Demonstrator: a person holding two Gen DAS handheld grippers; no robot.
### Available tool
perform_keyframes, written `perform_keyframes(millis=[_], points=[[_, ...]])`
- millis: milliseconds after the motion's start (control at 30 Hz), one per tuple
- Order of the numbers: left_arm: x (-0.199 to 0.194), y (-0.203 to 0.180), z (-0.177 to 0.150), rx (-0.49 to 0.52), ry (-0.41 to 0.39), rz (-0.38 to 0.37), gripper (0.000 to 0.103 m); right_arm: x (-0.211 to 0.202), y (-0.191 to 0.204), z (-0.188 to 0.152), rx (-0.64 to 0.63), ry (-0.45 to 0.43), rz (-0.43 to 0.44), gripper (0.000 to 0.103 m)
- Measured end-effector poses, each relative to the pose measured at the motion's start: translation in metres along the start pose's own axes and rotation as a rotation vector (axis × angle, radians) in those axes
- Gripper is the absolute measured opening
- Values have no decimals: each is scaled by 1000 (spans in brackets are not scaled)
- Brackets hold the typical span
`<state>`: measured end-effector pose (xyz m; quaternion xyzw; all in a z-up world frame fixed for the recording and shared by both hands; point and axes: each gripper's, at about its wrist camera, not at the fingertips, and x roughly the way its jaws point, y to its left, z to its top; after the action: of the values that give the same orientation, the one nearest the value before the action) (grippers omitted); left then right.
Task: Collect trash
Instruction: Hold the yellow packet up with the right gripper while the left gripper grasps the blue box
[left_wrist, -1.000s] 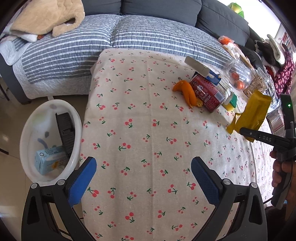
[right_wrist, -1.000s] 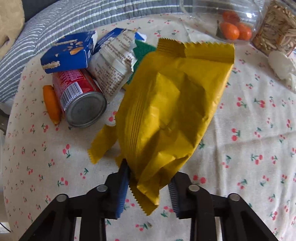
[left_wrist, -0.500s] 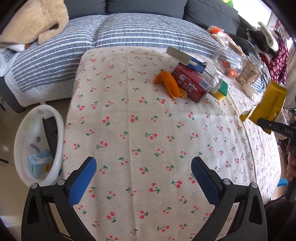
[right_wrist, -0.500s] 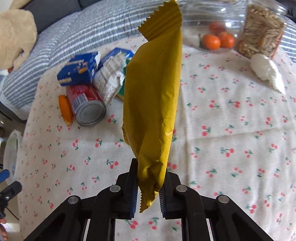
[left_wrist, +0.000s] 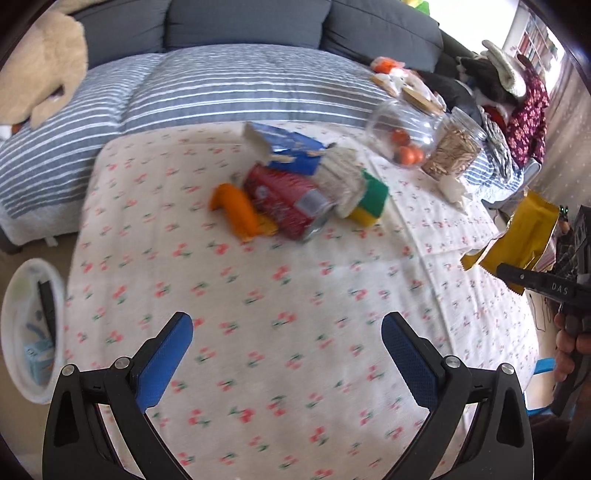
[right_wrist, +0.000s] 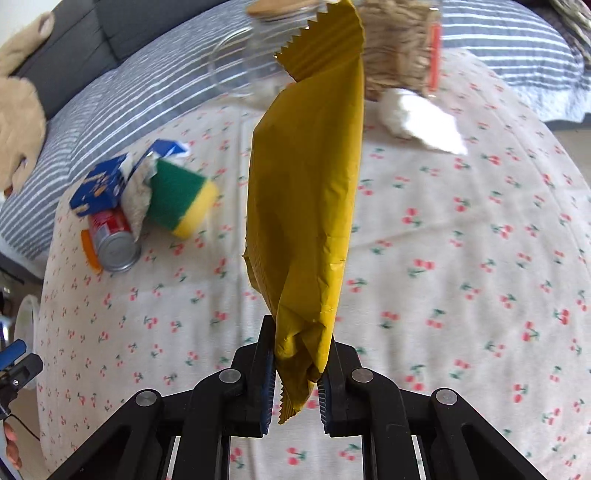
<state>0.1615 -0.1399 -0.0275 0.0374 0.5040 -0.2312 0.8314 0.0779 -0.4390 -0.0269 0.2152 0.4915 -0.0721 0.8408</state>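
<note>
Our right tool (right_wrist: 295, 373) pinches the yellow wrapper (right_wrist: 306, 206), lifted off the bench (right_wrist: 461, 295). Only our left view shows the white bin (left_wrist: 22, 314) beyond the bench's left edge; the left tool (left_wrist: 286, 354) gapes empty over bare cloth.

Left claw (left_wrist: 286, 354) agape, right claw (right_wrist: 295, 373) clamped
</note>
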Motion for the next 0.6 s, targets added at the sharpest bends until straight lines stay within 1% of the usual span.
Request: perform_keyframes(millis=[67,200,400,500,600], points=[[6,-9,6,5,4,3,103,-3,-4,1,8,-3,10,17],[15,-18,18,0,7,40,103,-7,-12,3,11,-3,17,17],[18,-38,48,22,-49,53,103,-6,-19,7,17,-1,22,17],[21,-42,67,31,-84,84,102,-4,-22,9,19,3,20,17],[28,-35,91,-29,-102,137,102,-2,-25,12,34,5,26,17]])
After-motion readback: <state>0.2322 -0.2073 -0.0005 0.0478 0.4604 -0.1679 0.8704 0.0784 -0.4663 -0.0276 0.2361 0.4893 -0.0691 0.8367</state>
